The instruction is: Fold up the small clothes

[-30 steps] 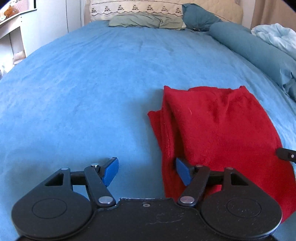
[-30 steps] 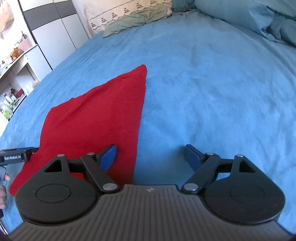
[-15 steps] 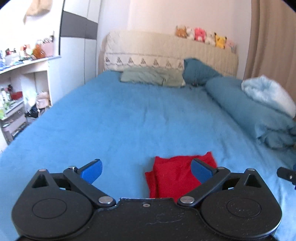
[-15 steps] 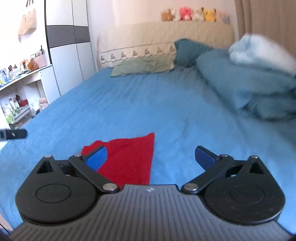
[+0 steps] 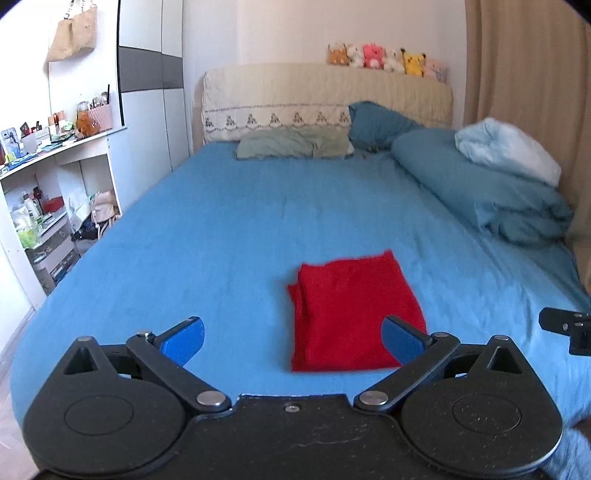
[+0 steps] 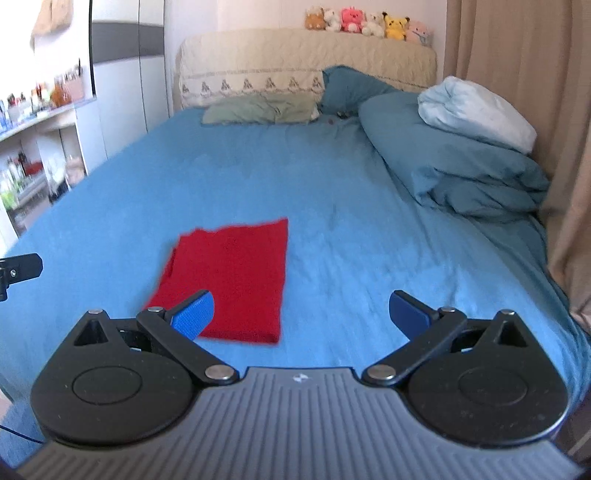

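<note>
Your left gripper and right gripper are both spread, holding nothing. The folded cloth lies lower-center on the bed; snag its loose left layers and you'll undo it.

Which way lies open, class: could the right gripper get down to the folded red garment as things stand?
Probably yes. The right gripper is open and holds nothing, and the red garment lies flat on the blue bedsheet just ahead to its left, with nothing on it or between them.

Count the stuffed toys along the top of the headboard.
6, in a row on the headboard: brown, white, pink, white, yellow, pale pink. More may be hidden.
</note>
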Demonstrator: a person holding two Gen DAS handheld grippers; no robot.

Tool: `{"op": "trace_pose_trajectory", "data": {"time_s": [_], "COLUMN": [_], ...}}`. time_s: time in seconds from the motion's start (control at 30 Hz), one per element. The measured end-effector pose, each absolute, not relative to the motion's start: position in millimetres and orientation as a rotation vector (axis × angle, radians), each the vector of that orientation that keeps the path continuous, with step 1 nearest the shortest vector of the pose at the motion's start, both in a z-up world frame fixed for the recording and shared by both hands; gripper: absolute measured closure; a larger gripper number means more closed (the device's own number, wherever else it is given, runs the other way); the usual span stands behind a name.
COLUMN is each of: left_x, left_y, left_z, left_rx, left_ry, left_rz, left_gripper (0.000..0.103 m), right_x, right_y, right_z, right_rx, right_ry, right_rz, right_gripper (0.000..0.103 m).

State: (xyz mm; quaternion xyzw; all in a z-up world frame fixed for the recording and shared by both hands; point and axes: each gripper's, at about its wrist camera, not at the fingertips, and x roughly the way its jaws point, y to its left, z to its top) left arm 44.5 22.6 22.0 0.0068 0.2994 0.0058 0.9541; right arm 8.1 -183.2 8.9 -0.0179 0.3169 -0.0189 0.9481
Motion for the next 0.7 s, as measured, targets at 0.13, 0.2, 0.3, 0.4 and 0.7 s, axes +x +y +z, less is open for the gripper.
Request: {"op": "trace_pose_trajectory", "data": {"time_s": [0.13, 0.2, 0.3, 0.4, 0.7], "left_x": [29.5, 22.0, 18.2, 17.2, 15.8], "left_y": [16.4, 14.1, 10.9, 9.8, 10.7], "left_z": [8.9, 4.5, 0.0, -1.2, -4.5], "left_rx": [0.048, 0.053, 0.068, 0.066, 0.060], "left_ry": [0.637, 0.635, 0.640, 0.644, 0.650], "left_rz": [0.000, -0.005, -0.002, 0.000, -0.007], "left_gripper": [0.000, 0.000, 0.000, 0.000, 0.000], "right_x": [-6.9, -10.7, -13.6, -15.4, -18.0], "right_y": [-178.2, -176.6, -172.7, -172.7, -170.5], "right_z": [-6.7, -14.9, -22.7, -25.6, -30.5], "right_rx": [-0.009, -0.008, -0.016, -0.011, -0.005], "right_ry": [0.691, 0.707, 0.724, 0.733, 0.753], "right_rz": [-0.035, -0.035, -0.037, -0.033, -0.035], "right_gripper": [0.000, 0.000, 0.000, 0.000, 0.000]}}
